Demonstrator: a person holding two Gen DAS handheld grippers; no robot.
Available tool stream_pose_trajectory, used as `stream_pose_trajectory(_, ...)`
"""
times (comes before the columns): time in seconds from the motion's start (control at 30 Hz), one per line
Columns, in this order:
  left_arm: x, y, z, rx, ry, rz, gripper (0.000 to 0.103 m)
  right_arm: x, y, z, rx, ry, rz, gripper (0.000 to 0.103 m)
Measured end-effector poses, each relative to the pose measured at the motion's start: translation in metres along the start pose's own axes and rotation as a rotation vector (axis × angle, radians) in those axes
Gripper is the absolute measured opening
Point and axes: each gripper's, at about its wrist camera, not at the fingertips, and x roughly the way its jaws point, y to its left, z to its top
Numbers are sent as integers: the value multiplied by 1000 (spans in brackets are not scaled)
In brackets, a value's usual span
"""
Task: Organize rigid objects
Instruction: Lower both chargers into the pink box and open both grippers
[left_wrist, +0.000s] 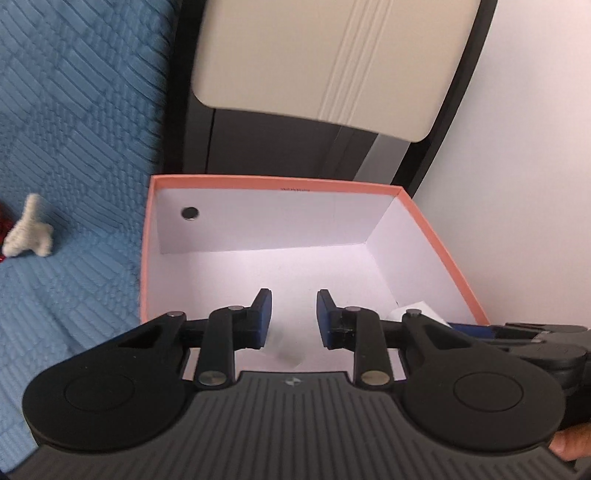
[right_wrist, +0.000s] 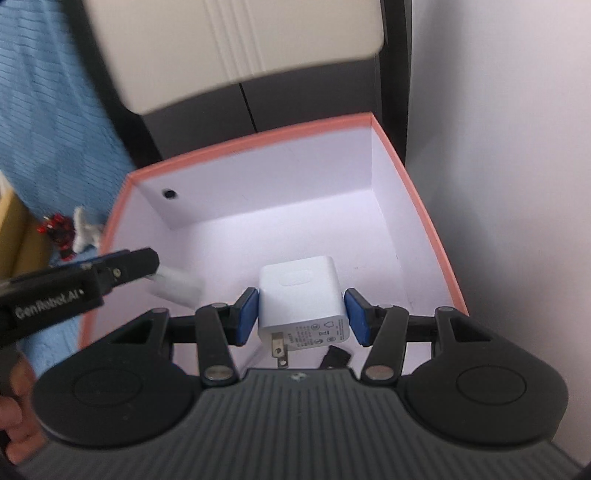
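1. The white plug charger (right_wrist: 301, 295) sits at the centre of the right wrist view, between the blue pads (right_wrist: 246, 315) of your right gripper (right_wrist: 302, 316); the left pad touches its side, the right one shows a sliver of gap, so the fingers look close to clamped, though I cannot tell if the grip is firm
2. The charger hangs over the white floor of the pink-rimmed box (right_wrist: 417, 192), prongs toward the camera, so you seem to be at the placing step
3. A small black item (right_wrist: 334, 358) lies on the floor just below it, and a translucent white piece (right_wrist: 177, 286) lies at centre left
4. Your left gripper (left_wrist: 294, 317) is over the same box, fingers apart and holding nothing
5. Next, I judge: lower the charger to a bare patch of floor, clear of the black item, then part the fingers
6. On the blue bedspread (left_wrist: 74, 129) at the left of the frame a white toy (left_wrist: 27, 230) lies outside the box
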Motion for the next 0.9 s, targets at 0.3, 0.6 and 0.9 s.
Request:
stream_pose_trajectory(0.3, 45, -2, -9, 14, 71, 11, 31, 57, -14, -2, -1, 115, -6, 55)
stream_pose_trajectory(0.6, 47, 4, -12, 18, 79, 31, 31, 70, -18, 3, 25, 166, -20, 55)
stream_pose_trajectory(0.9, 10, 7, -7, 11, 35, 39, 31, 51, -16, 5, 43, 143, -19, 55)
